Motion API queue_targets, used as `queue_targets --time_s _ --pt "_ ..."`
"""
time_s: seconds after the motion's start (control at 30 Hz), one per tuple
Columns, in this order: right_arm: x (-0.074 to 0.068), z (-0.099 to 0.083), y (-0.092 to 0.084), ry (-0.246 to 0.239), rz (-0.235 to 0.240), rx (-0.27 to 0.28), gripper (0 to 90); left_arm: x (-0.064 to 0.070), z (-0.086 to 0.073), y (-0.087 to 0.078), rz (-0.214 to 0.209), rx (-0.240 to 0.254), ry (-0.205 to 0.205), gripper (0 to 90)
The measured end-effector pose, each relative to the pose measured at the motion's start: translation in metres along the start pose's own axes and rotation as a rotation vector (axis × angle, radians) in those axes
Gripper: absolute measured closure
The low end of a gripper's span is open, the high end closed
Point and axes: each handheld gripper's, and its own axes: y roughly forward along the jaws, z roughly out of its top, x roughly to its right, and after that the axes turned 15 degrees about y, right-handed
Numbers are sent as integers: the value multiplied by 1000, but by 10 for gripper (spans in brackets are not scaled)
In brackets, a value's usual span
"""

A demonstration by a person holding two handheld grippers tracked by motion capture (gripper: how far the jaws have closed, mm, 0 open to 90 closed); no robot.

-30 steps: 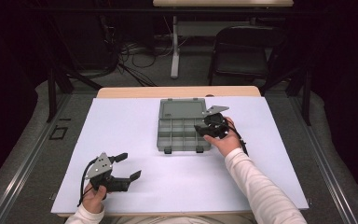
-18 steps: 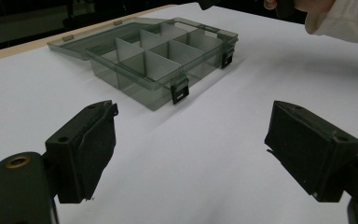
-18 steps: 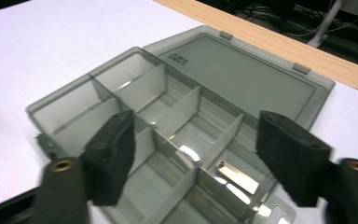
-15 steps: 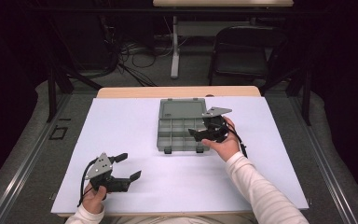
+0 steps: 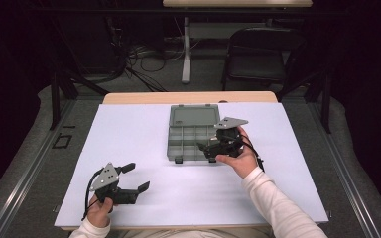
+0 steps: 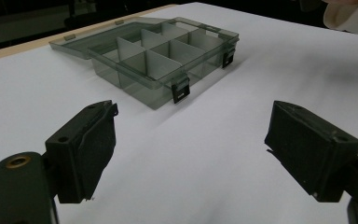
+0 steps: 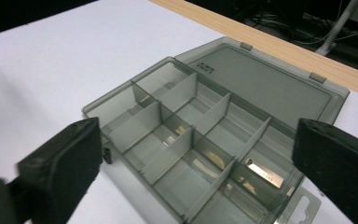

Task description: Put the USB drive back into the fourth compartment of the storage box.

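A smoky grey compartment box [image 5: 192,133] lies open on the white table, its lid [image 7: 265,84] folded flat behind it. A small silvery metal plate [image 7: 262,172] rests in one compartment near the box's latch side. My right gripper [image 5: 207,149] hovers above the box's front right corner. Its jaws have just been opening and now stand wide apart [image 7: 200,156] with nothing between the pads. My left gripper [image 5: 136,177] sits low near the table's front left, open and empty [image 6: 191,144], pointing at the box [image 6: 163,56] from a distance.
White sheet [image 5: 144,129] covers the table, with a wooden edge [image 5: 188,97] at the back. A black chair [image 5: 263,54] and cables on the floor lie beyond the table. A sleeve [image 6: 349,14] shows at the top right of the left gripper view.
The right gripper has drawn back slightly from over the box toward the person and lifted, and its jaws have spread wider. The left gripper has stayed where it was.
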Motion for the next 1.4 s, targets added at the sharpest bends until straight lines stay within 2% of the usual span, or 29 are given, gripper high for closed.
queue_targets --time_s 0.13,0.23,0.43,0.7,0.8,1.03,1.27,1.4 --pt "-4 -2 -9 12 20 3 0 0 0 0 1 0 -1 157" --pt "-8 -7 -17 -9 22 1 0 0 0 0 2 -1 -2 157" --pt "-13 -16 -30 -17 51 21 0 0 0 0 3 -2 -3 157" --pt "-22 -28 -45 -37 54 52 0 1 0 0 3 -1 -2 157" --pt "-24 -35 -50 -27 63 63 0 1 0 0 4 -1 0 157" --pt "-24 -49 -57 -27 50 81 0 1 0 0 3 0 -1 157" --pt "-17 -68 -63 -1 23 95 0 1 0 0 3 -3 3 157" --pt "-14 -74 -64 16 24 95 0 1 0 0 3 -1 5 157"
